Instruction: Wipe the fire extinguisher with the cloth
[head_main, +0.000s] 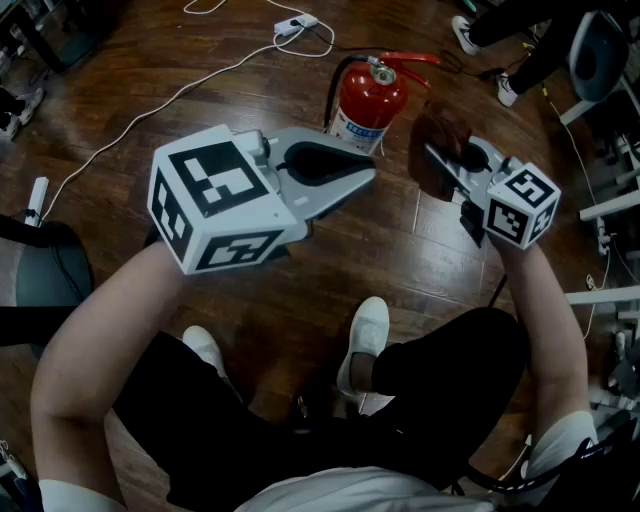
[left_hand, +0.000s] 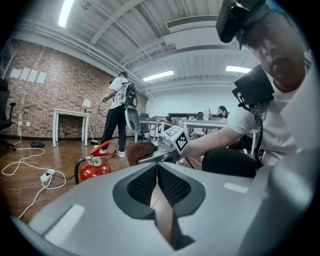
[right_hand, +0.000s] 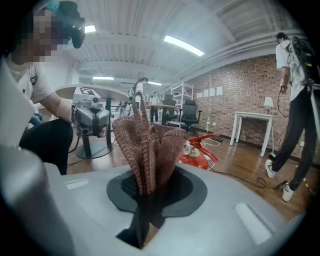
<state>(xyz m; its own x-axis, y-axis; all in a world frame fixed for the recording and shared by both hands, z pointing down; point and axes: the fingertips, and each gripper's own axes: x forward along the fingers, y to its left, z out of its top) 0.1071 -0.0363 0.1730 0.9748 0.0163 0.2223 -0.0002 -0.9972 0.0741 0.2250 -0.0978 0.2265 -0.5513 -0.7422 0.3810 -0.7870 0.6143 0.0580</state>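
- Between the fingers of the right gripper (right_hand: 150, 192), a brown cloth (right_hand: 149, 145) is pinched tight, its folds standing up past the tips.
- Left gripper (left_hand: 157, 172) fingers are closed together with nothing between them.
- Red fire extinguisher (head_main: 368, 100) sits on the wooden floor (head_main: 120, 60) ahead, apart from both grippers.
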